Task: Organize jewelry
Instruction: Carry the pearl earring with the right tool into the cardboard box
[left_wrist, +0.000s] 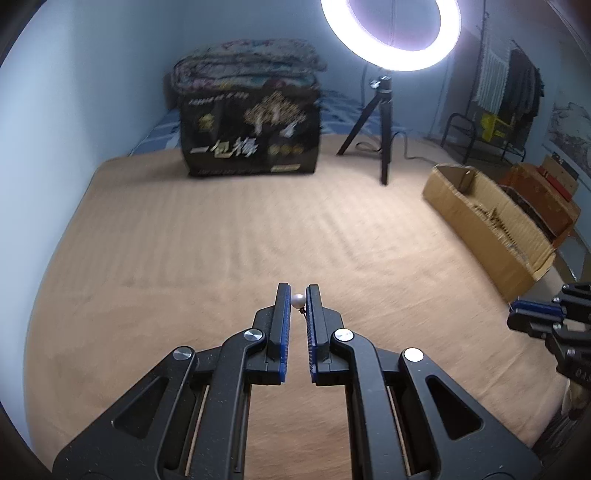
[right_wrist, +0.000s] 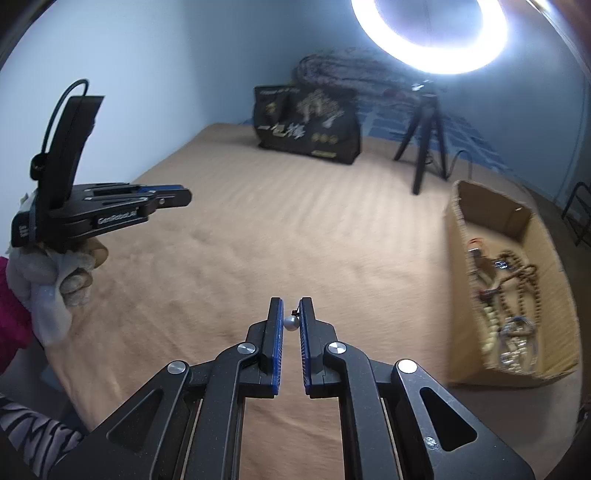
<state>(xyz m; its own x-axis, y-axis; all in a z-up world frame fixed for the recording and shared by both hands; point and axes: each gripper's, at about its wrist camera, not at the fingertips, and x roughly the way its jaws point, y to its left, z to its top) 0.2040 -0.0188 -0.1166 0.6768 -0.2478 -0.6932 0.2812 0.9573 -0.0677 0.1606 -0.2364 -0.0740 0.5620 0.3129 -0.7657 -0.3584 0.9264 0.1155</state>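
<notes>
Pinched near each gripper's tips is a pearl earring, light, smooth, slip-prone: left gripper (left_wrist: 297, 301) on one pearl earring (left_wrist: 298, 301), right gripper (right_wrist: 291, 321) on another, apparently, its pearl (right_wrist: 290, 324) clamped.

1. The left wrist view looks forward along its tongs (left_wrist: 298, 295), low over the bed (left_wrist: 221, 240).
2. The right wrist view faces likewise; both share the black bag (left_wrist: 249, 138), ring light (right_wrist: 430, 35) and cardboard box (right_wrist: 509, 291).

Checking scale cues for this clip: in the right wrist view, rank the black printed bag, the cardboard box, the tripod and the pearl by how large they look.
1. cardboard box, though it sits nearer the camera than the bag
2. black printed bag
3. tripod
4. pearl, tiny, pinched in the right gripper
</notes>
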